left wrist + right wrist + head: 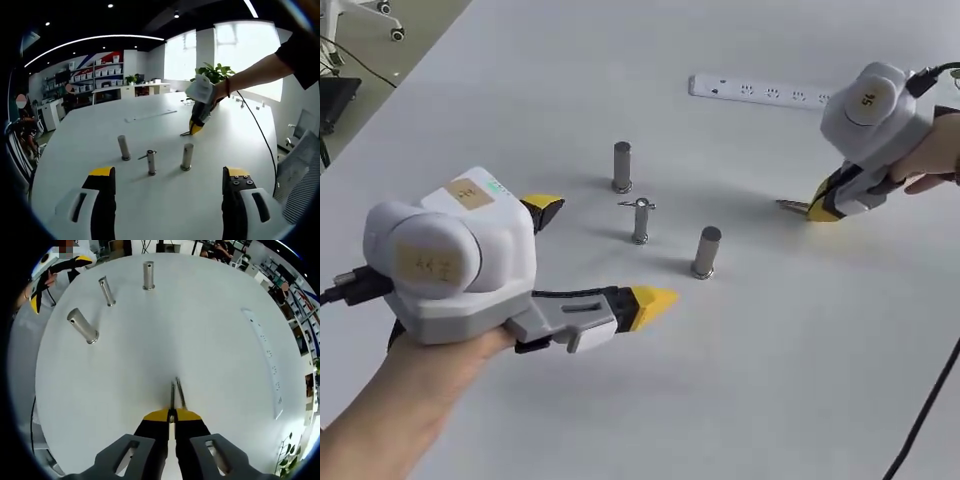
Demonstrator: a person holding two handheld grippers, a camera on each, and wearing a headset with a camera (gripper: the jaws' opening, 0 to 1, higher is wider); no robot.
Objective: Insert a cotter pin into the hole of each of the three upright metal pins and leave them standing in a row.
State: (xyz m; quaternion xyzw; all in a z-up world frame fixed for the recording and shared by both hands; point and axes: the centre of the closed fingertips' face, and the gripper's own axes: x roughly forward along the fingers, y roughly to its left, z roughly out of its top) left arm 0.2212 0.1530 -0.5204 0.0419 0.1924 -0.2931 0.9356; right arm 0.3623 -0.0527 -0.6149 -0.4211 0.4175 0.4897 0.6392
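While three metal pins (640, 222) stand (one cottered), right hand-held gripper (172, 415) pinches one cotter pin (176, 392); left hand-held gripper (169, 172) gapes.

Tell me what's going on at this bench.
A person works at a white table with a two-jaw gripper in each hand. Three grey metal pins stand upright in a row: the far pin, the middle pin and the near pin. The middle pin already carries a thin metal cotter pin through its top. The right gripper is shut on a second cotter pin, low by the table. The left gripper is open and holds nothing.
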